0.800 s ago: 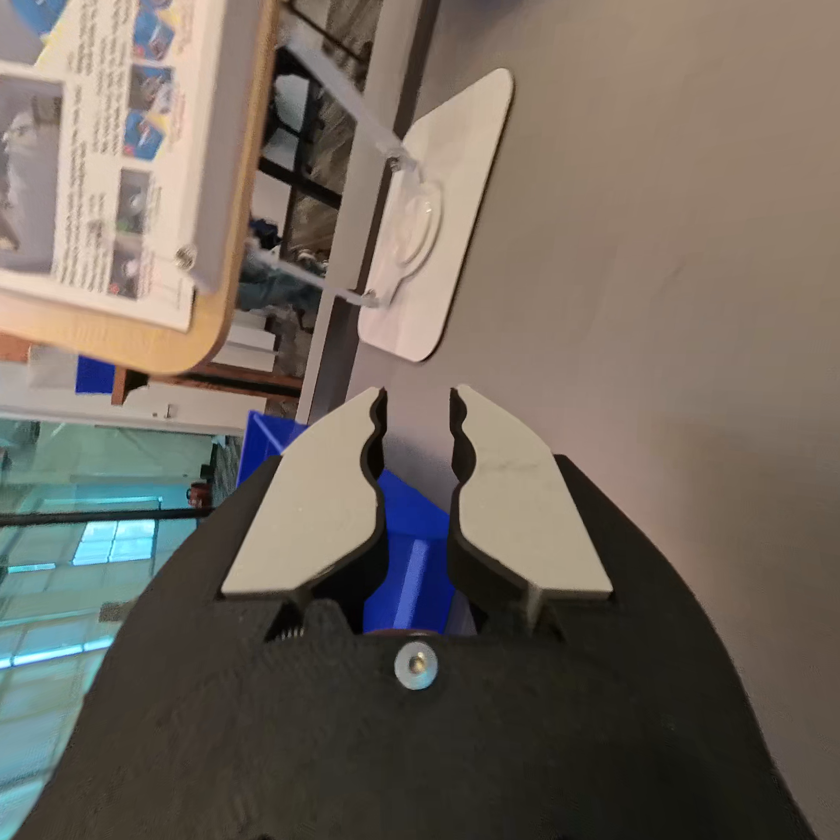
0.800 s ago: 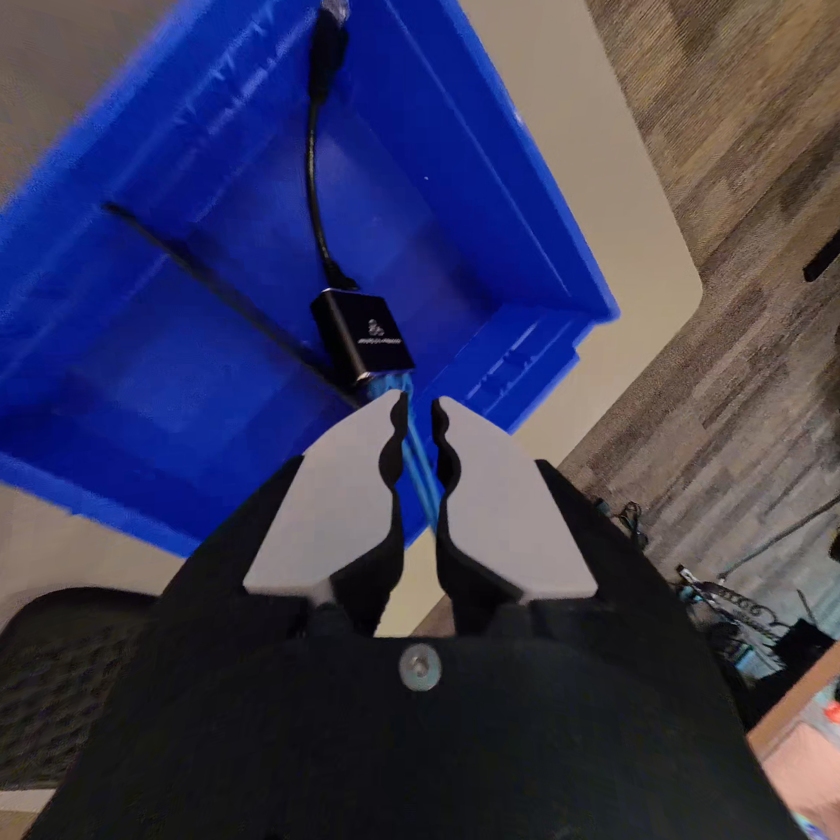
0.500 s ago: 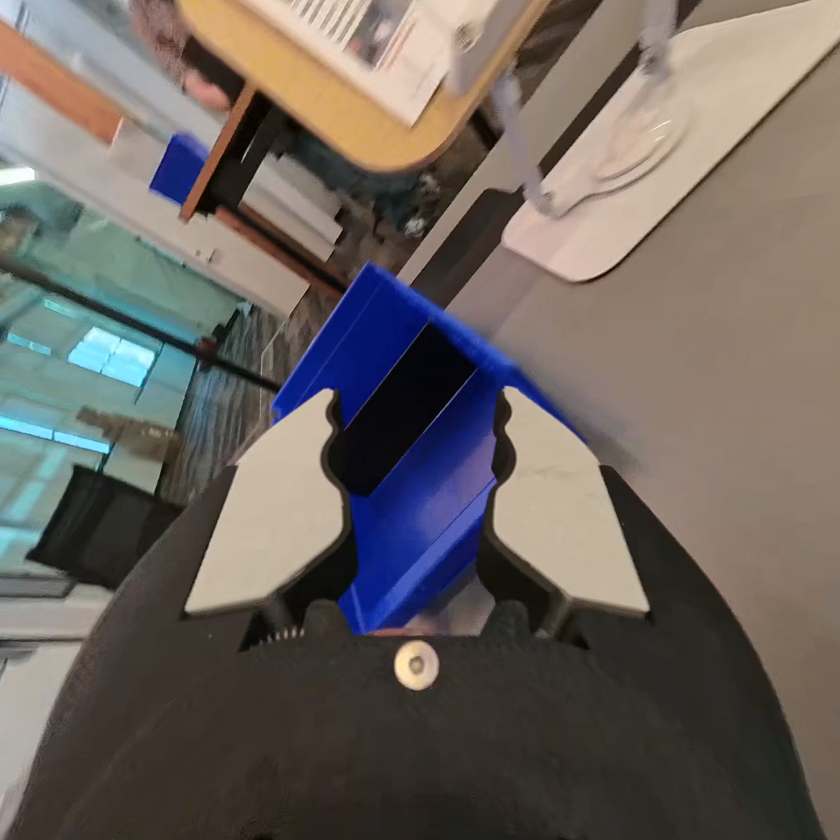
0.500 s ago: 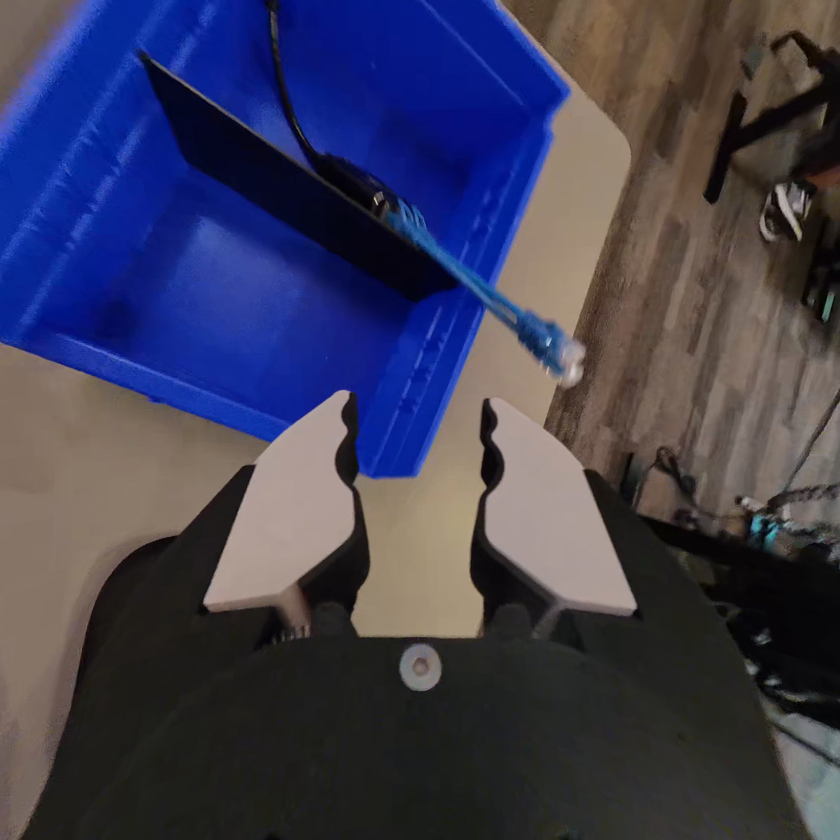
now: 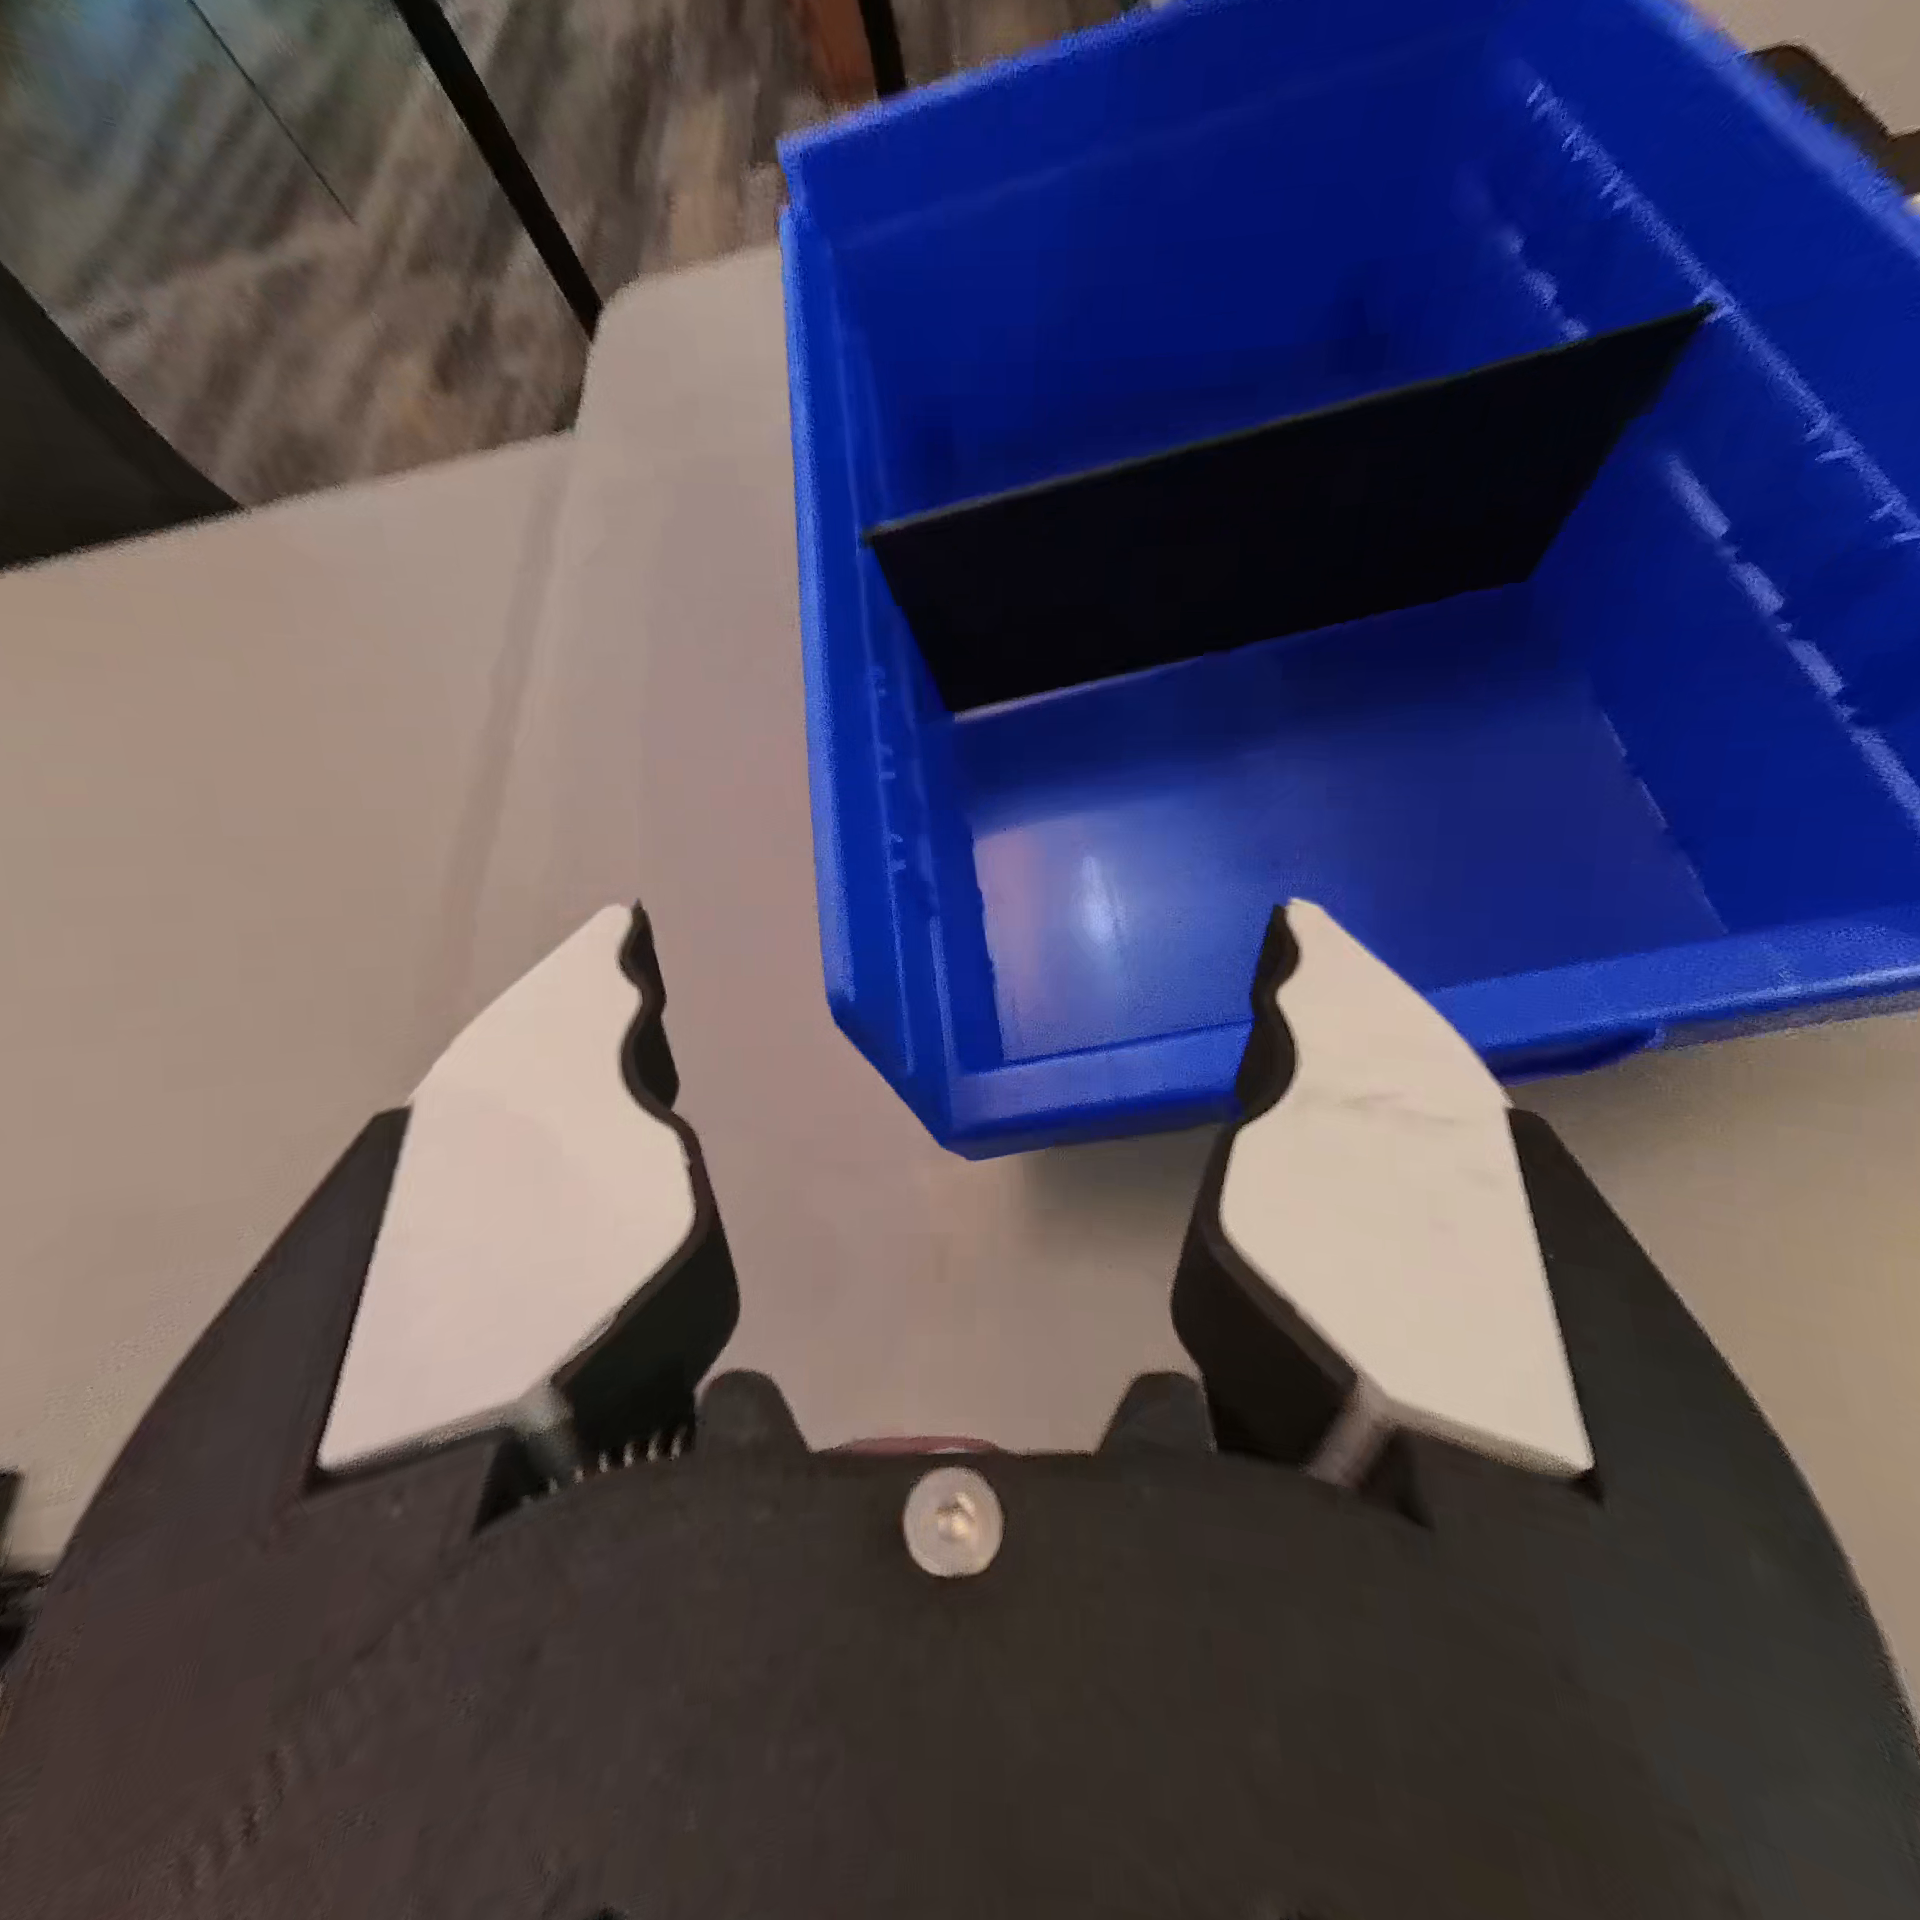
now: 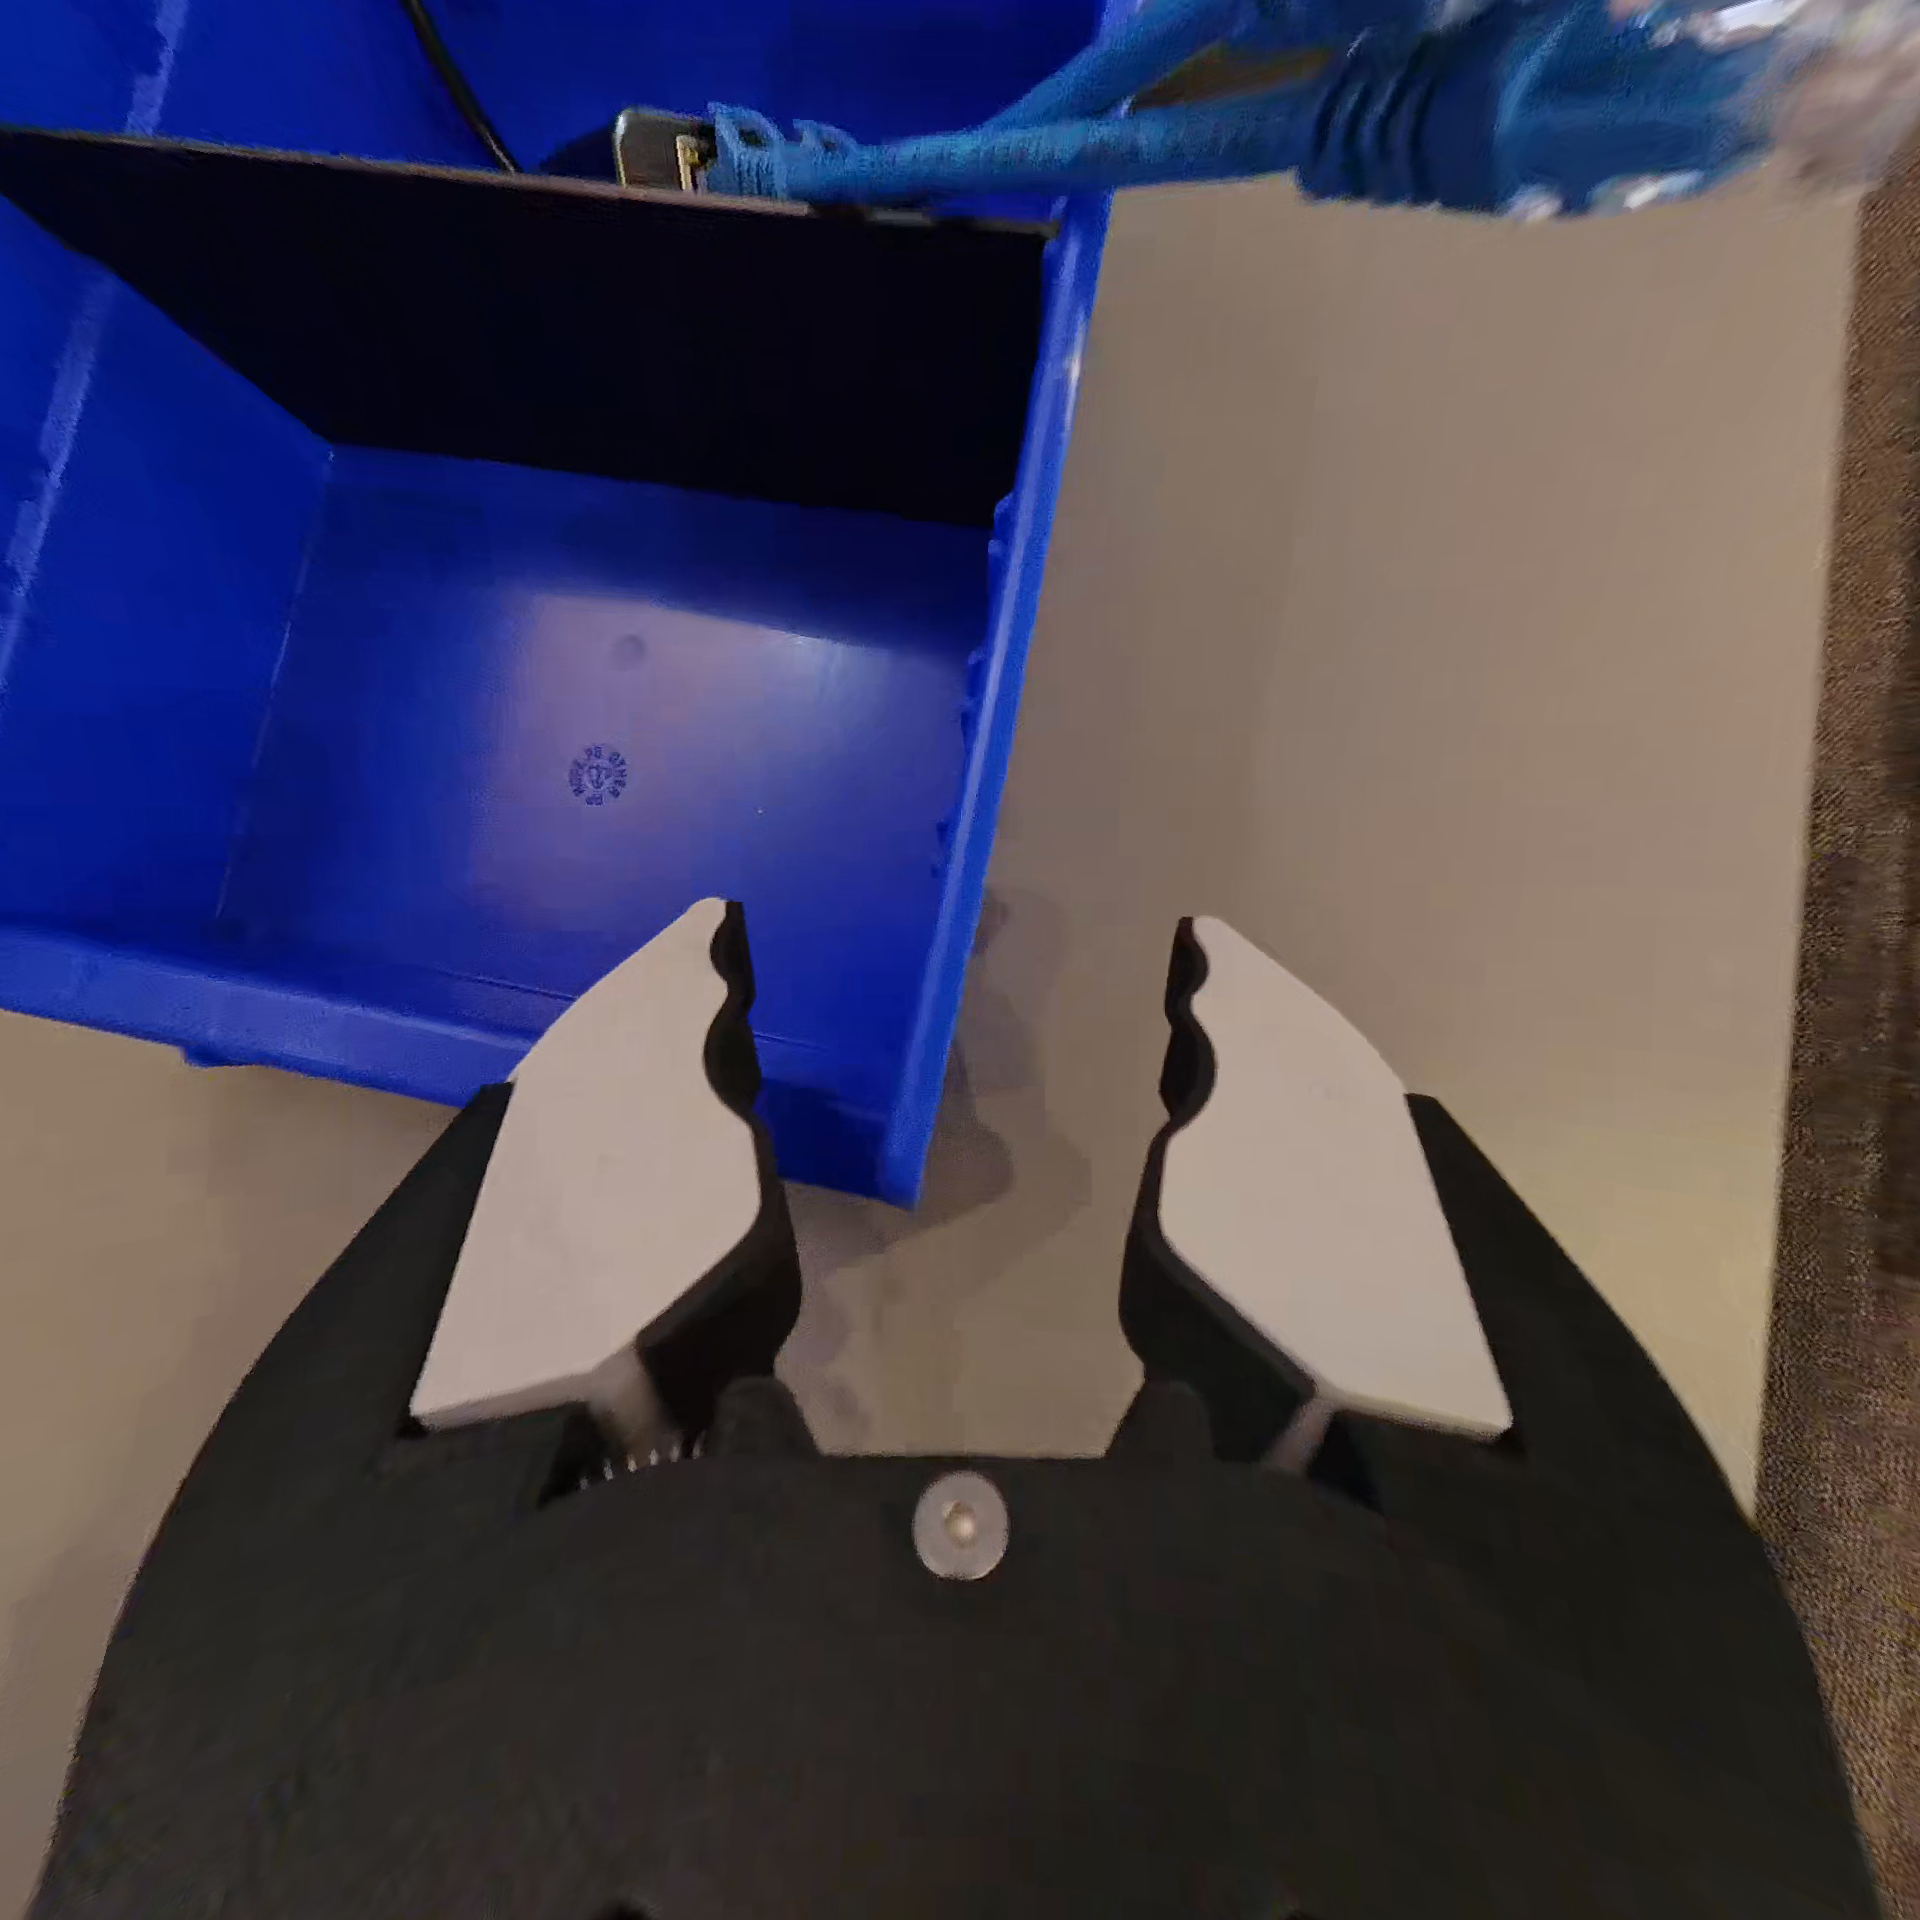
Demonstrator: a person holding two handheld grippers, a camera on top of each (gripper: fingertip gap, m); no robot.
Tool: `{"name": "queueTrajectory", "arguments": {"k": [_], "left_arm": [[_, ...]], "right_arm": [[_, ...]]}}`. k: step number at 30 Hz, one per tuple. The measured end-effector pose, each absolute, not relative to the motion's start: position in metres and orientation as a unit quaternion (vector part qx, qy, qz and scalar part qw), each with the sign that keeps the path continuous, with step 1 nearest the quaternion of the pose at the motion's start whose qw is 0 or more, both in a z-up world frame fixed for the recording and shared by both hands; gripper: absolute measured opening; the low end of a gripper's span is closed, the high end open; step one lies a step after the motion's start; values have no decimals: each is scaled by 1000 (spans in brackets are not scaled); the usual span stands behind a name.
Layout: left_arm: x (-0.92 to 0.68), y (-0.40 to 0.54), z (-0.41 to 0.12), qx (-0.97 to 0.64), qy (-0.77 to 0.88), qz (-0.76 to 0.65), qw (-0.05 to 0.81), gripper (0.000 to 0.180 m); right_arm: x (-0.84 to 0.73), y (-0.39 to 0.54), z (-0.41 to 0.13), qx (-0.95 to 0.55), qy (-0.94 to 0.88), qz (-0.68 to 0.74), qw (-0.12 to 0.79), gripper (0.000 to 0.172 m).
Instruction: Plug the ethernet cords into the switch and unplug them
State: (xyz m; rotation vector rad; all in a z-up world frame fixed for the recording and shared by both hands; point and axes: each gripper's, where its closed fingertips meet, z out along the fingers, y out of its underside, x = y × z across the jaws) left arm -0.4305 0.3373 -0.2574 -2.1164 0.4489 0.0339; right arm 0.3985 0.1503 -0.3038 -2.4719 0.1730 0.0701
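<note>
A blue bin [image 5: 894, 665] with a black divider [image 5: 1247, 540] stands on the grey table [image 5: 312, 790]. My left gripper [image 5: 961, 914] is wide open and empty above the bin's near left corner. My right gripper [image 6: 956, 920] is open and empty above the bin's [image 6: 1029, 582] near right corner. In the right wrist view a small black switch [image 6: 649, 145] lies in the far compartment behind the divider [image 6: 582, 322]. A blue ethernet cord [image 6: 1039, 145] is plugged into it and its free plug [image 6: 1662, 94] hangs out over the right wall, blurred. The near compartment is empty in both views.
The table's right edge [image 6: 1839, 727] runs close beside the bin, with brown carpet [image 6: 1881, 935] beyond it. A thin black cable [image 6: 457, 73] leads from the switch to the bin's far end. The table's far left edge [image 5: 582, 343] meets a patterned floor. The left gripper's tips are roughly 85 cm from the right gripper's. From the right gripper's tips to the small black switch [image 6: 649, 145] is close to 12 cm.
Both grippers have opened wider and swung down over the bin's near end. The right gripper let go of the blue cord it was closed around; the cord now hangs free.
</note>
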Motion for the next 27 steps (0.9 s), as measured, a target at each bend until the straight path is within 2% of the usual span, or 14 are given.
{"name": "queueTrajectory", "arguments": {"k": [3,4,5,7,10,15,27], "left_arm": [[-432,342,-282,-889,169,-43,424,83],[-430,343,-290,-894,171,-62,409,67],[-429,345,-298,-900,169,-71,394,60],[-428,350,-304,-898,171,-88,396,31],[-432,357,-302,-899,142,-124,396,8],[-435,359,-302,-897,147,-125,397,4],[-439,351,-284,-882,139,-171,417,3]], "right_arm": [[389,153,-312,-944,60,59,317,56],[387,155,-311,-942,60,69,324,49],[386,155,-310,-941,59,75,326,44],[383,155,-309,-942,56,87,321,30],[386,152,-309,-948,55,77,304,18],[391,147,-310,-960,45,41,272,6],[365,119,-298,-969,-6,74,236,4]]}}
